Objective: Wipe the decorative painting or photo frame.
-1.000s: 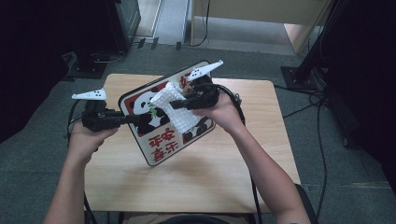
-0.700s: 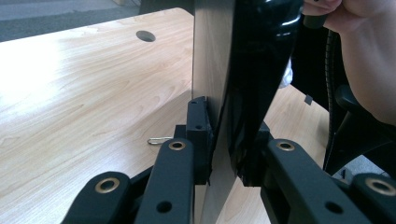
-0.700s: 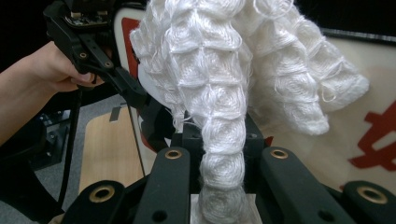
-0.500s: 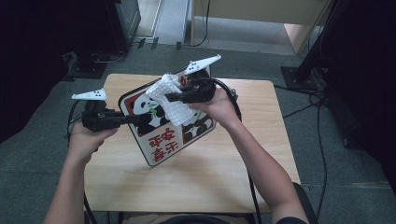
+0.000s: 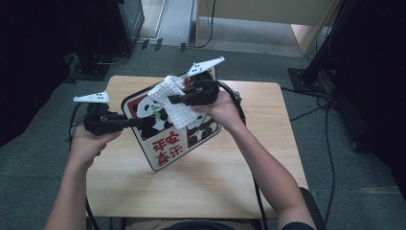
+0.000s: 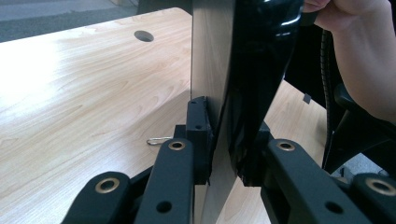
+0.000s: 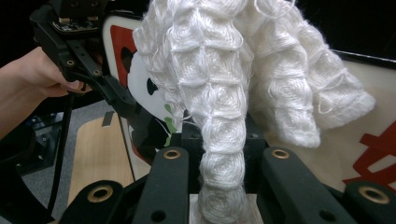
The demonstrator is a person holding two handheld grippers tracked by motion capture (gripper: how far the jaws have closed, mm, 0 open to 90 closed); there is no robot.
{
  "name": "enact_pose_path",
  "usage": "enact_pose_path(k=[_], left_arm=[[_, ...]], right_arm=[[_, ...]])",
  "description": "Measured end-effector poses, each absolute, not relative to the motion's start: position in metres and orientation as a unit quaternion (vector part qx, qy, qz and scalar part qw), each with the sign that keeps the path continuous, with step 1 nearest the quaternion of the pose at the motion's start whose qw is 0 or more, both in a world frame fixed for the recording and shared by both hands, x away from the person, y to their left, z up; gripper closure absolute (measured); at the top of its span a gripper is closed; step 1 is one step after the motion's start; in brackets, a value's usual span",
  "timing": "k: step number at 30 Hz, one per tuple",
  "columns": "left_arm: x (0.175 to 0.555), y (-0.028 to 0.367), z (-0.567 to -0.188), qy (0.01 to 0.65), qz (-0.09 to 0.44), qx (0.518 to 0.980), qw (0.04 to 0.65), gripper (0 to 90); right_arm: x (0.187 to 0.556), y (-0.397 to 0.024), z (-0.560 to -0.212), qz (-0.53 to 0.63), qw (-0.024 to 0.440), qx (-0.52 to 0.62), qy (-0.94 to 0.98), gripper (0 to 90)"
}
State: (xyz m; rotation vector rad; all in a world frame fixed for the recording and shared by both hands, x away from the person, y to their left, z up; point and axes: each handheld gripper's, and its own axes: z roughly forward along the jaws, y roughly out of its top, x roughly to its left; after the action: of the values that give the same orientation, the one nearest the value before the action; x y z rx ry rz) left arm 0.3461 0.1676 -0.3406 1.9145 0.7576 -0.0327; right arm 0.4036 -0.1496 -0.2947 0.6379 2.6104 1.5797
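Note:
A tray (image 5: pixel 163 153) printed with pandas and red characters is held tilted above the wooden table (image 5: pixel 249 182). My left gripper (image 5: pixel 136 122) is shut on the tray's left edge; in the left gripper view the jaws clamp the thin tray edge (image 6: pixel 219 116) from both sides. My right gripper (image 5: pixel 165 99) is shut on a white waffle-knit cloth (image 5: pixel 174 103), which lies against the tray's upper face. In the right gripper view the cloth (image 7: pixel 224 107) bulges up between the jaws, with the tray (image 7: pixel 373 116) behind it and my left gripper (image 7: pixel 135 112) farther off at the left.
The wooden table has a cable hole (image 6: pixel 143 35) near its far edge and a small metal clip (image 6: pixel 159 141) lying on it. Cables (image 5: pixel 244 108) trail from both grippers. Dark equipment and stands (image 5: pixel 325 57) ring the table on grey carpet.
My right gripper has carried the cloth leftward and upward across the tray's face. The left gripper and tray have stayed almost still.

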Motion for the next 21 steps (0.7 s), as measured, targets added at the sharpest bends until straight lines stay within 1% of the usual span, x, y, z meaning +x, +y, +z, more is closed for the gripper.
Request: enact_pose_path(k=[21], left_arm=[[0.347, 0.168, -0.341, 0.312, -0.014, 0.798, 0.516, 78.4]], right_arm=[[0.401, -0.144, -0.312, 0.487, 0.005, 0.203, 0.849, 78.2]])
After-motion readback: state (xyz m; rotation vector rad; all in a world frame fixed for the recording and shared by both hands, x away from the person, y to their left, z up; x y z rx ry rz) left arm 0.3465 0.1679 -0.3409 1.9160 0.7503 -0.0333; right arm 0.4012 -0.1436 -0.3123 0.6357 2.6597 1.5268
